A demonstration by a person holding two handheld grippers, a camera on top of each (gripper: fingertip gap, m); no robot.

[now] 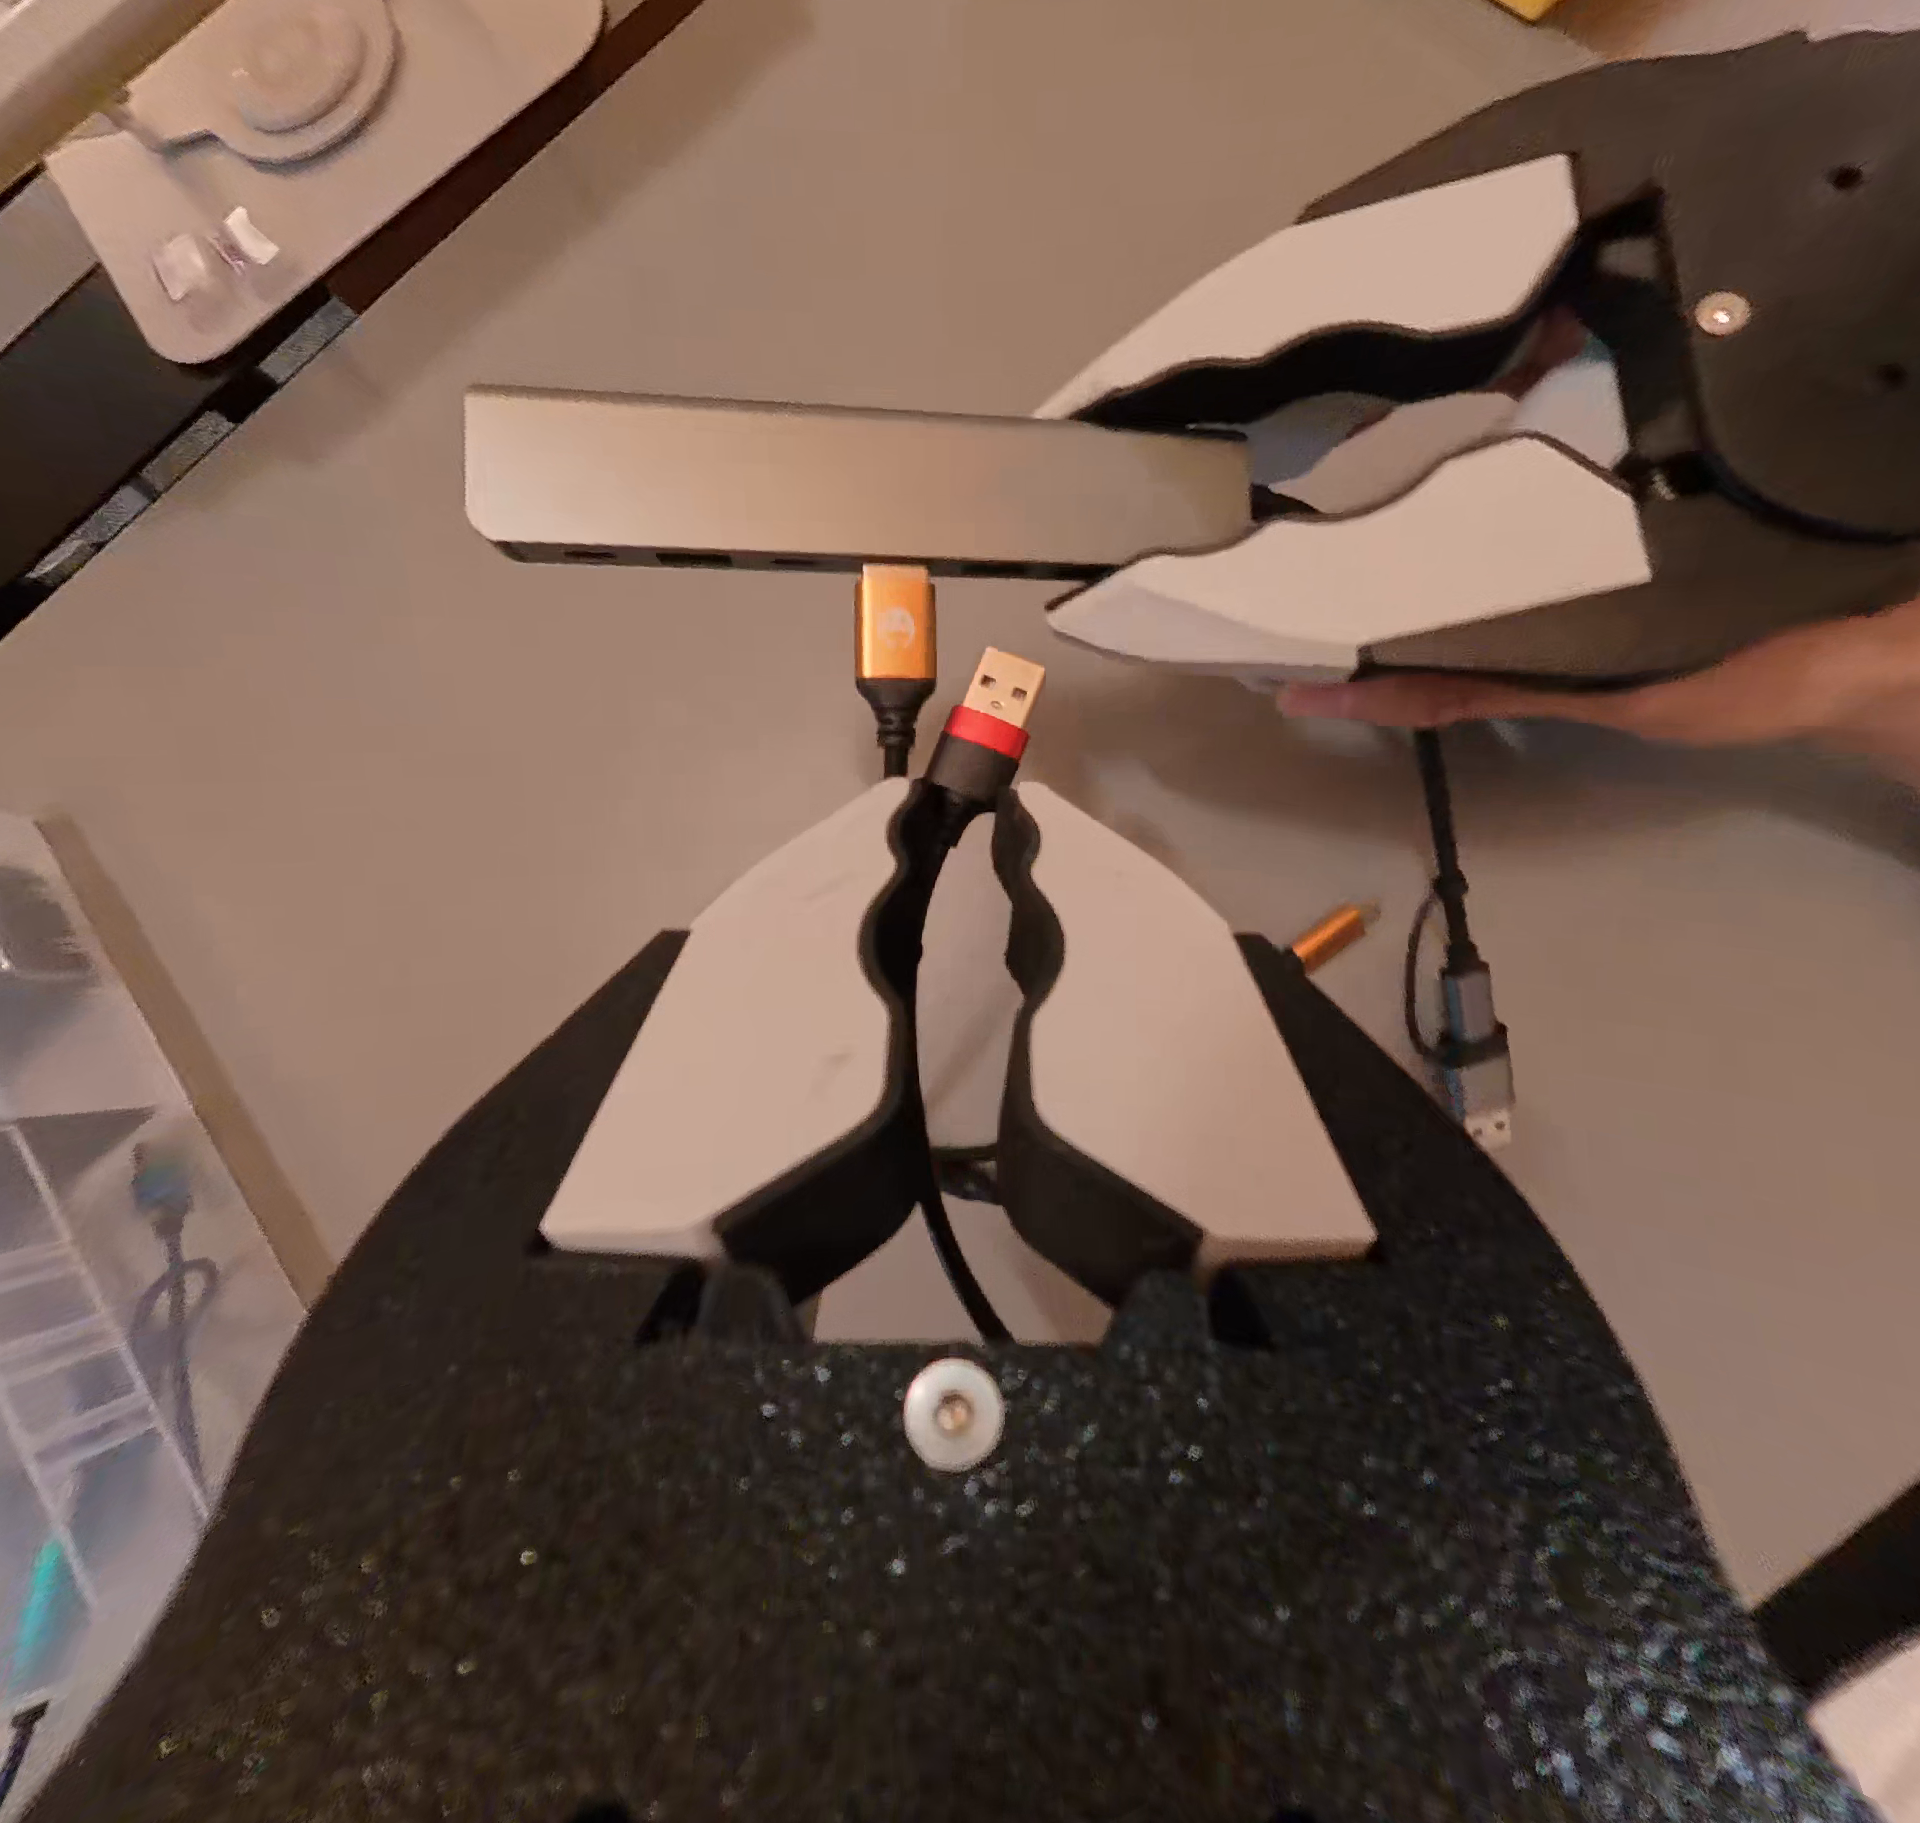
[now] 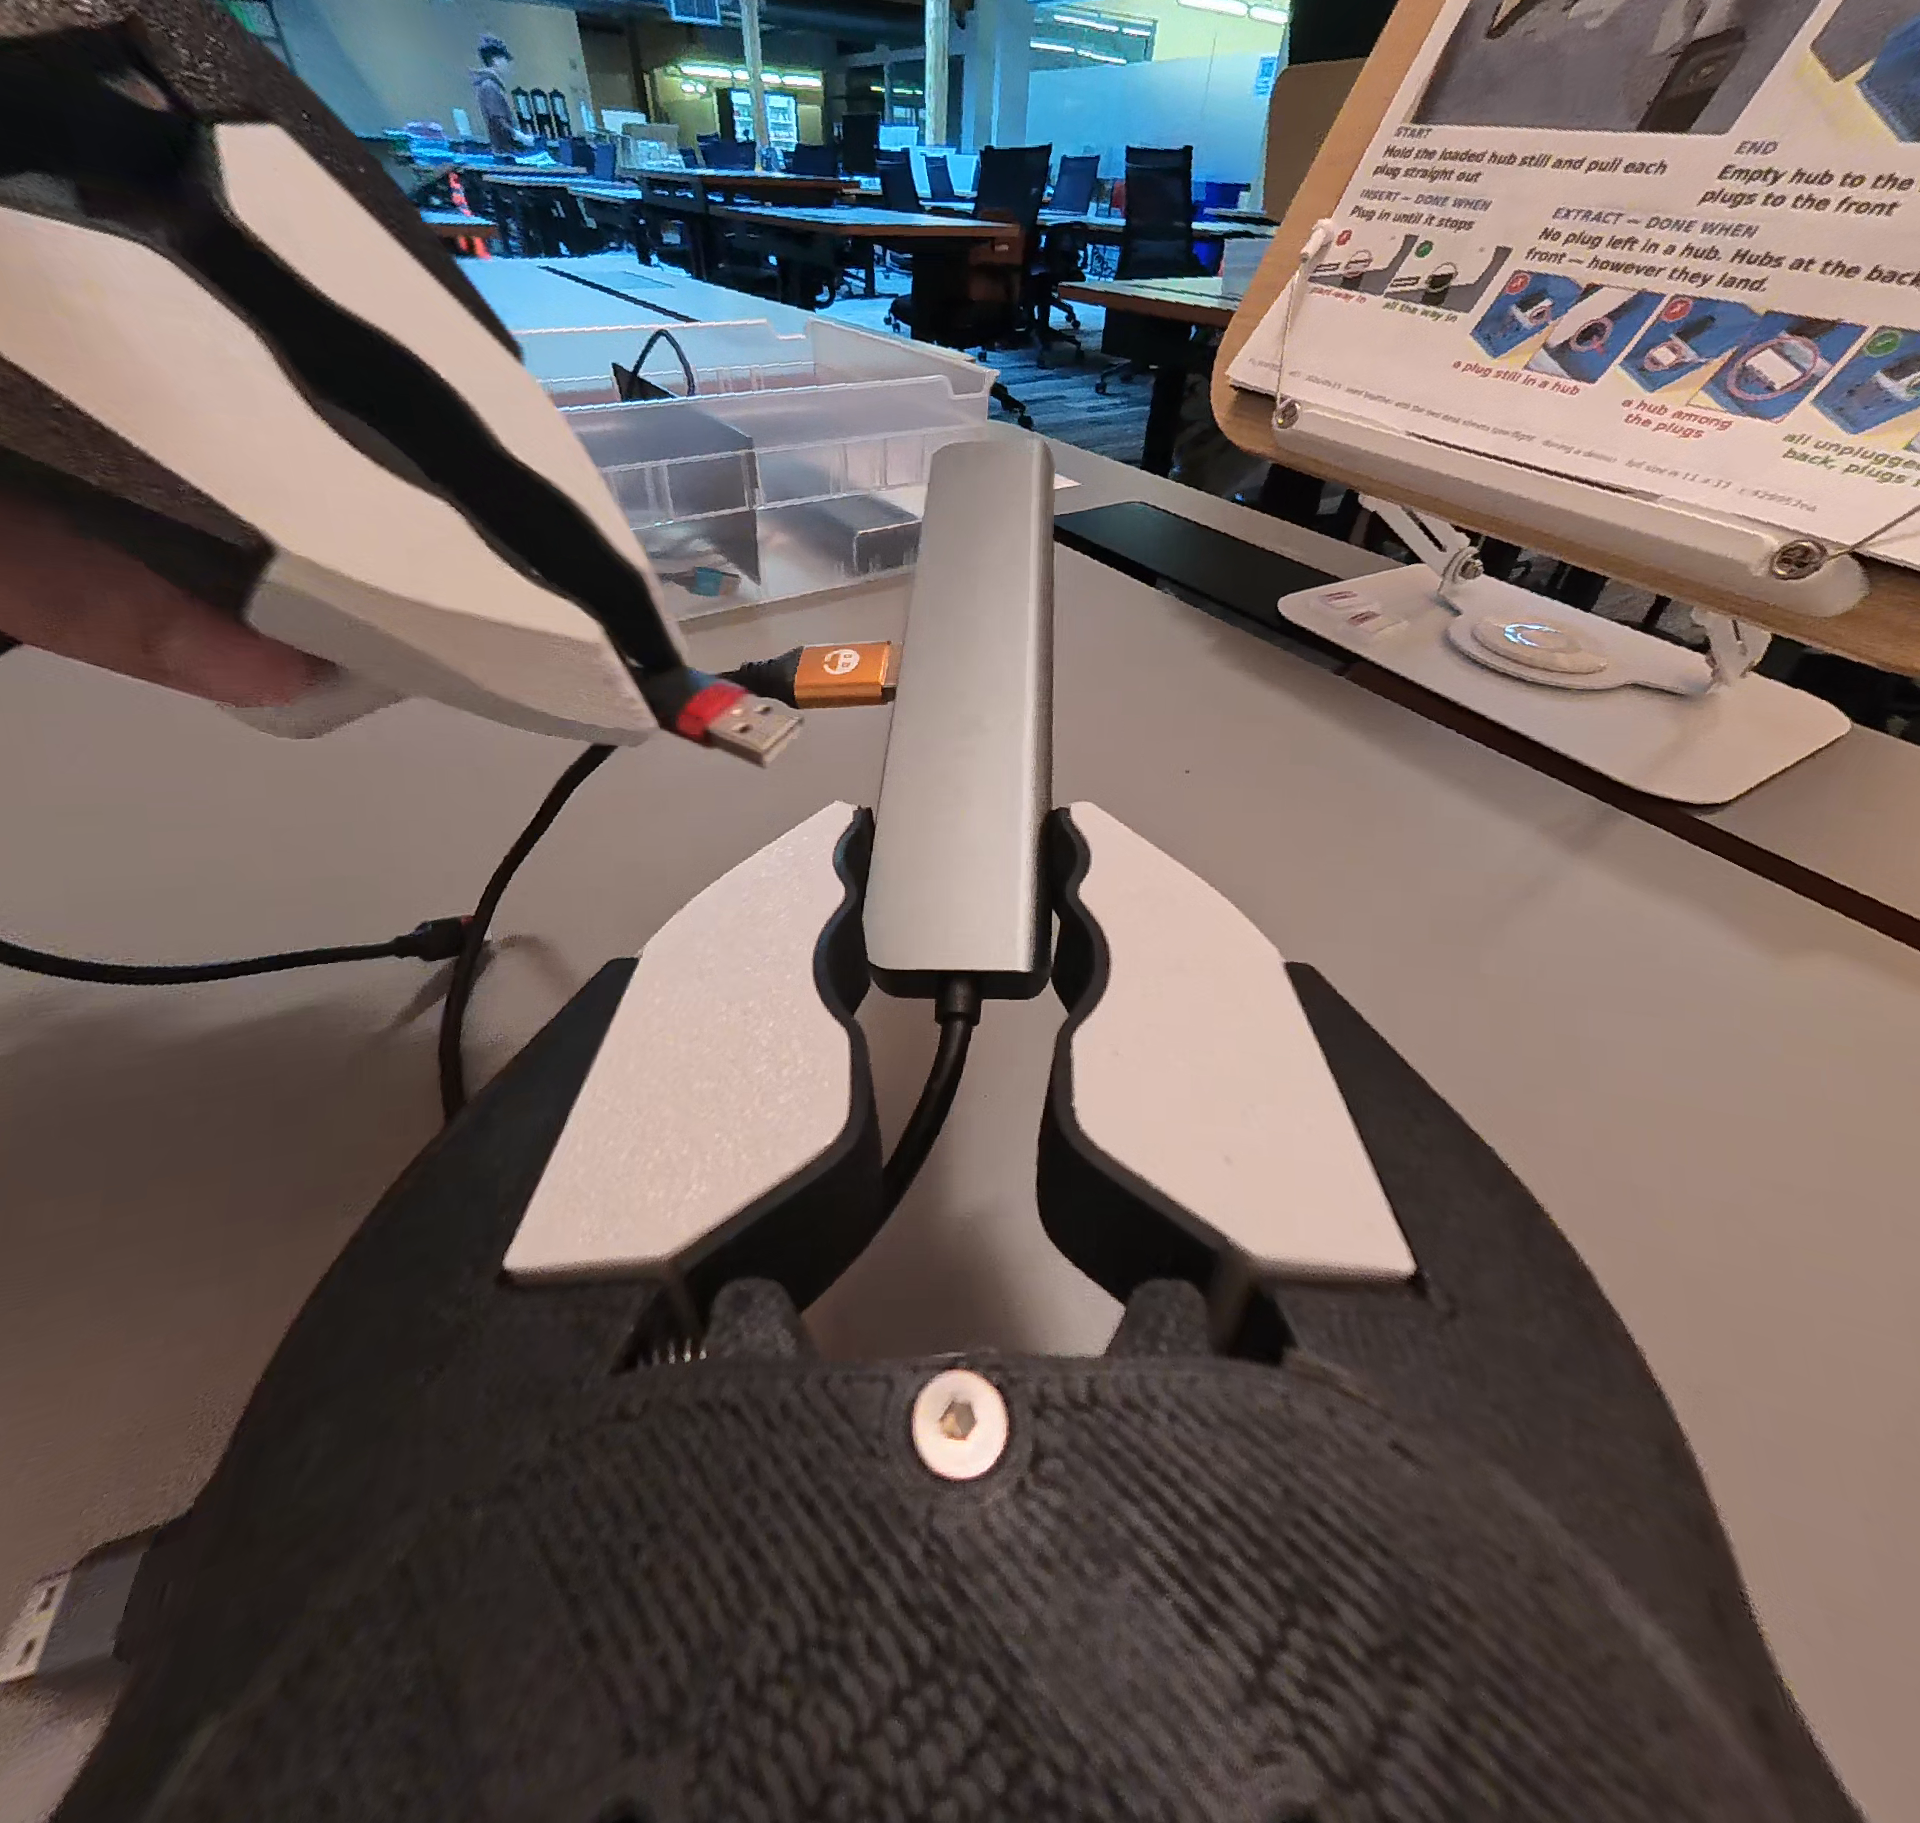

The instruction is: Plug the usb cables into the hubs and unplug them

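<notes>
Hub [image 2: 961, 734], grey and slim, is clenched at its cable end by the right gripper [image 2: 961, 900], reaching in from three o'clock in the left wrist view. Left gripper [image 1: 951, 807] pinches the red-collared USB plug [image 1: 992, 708], aimed toward twelve o'clock, just short of the ports. Orange plug [image 1: 896, 630] sits inserted beside it.

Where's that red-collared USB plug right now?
The red-collared plug sits pinched at the left gripper tips, just short of the grey hub, right of the plugged-in orange connector.

Clear bin [image 2: 769, 423], doc stand [image 2: 1558, 672]
</notes>
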